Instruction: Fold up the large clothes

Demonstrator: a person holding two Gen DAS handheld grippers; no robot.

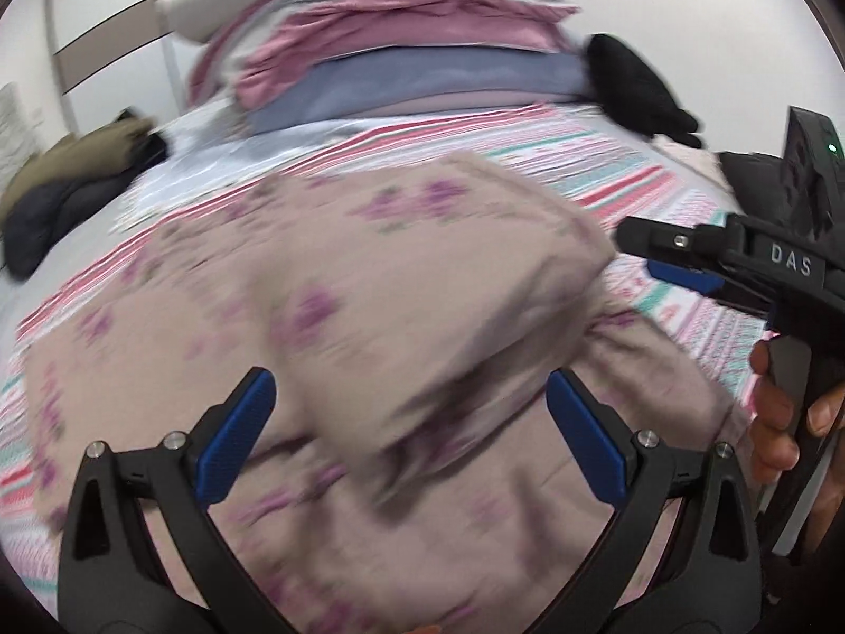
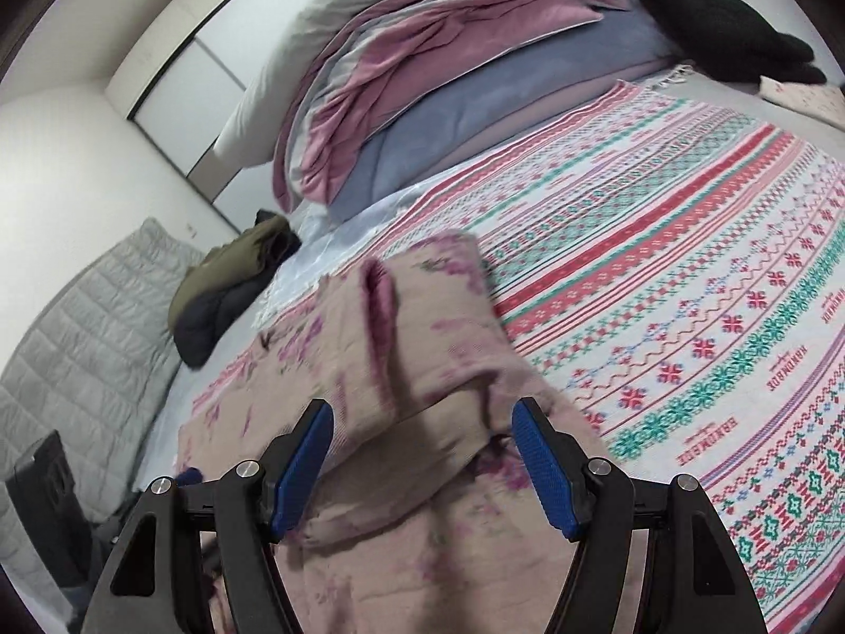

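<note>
A pale pink garment with purple flowers (image 1: 401, 285) lies on the bed, part of it doubled over itself into a thick fold (image 2: 417, 338). My left gripper (image 1: 412, 438) hovers just above its near side, open, with nothing between the blue pads. My right gripper (image 2: 425, 470) is also open over the garment's near edge, and its pads (image 2: 549, 470) touch no cloth. In the left wrist view the right gripper (image 1: 649, 259) comes in from the right, held by a hand (image 1: 776, 422), beside the fold's right end. The left wrist view is blurred.
A patterned red, teal and white bedspread (image 2: 686, 274) covers the bed. A stack of pink, grey and blue bedding (image 2: 422, 79) sits at the head. A black garment (image 2: 723, 37) lies far right, an olive and dark jacket (image 2: 232, 285) at the left edge. A grey quilted cover (image 2: 79, 327) hangs at the left.
</note>
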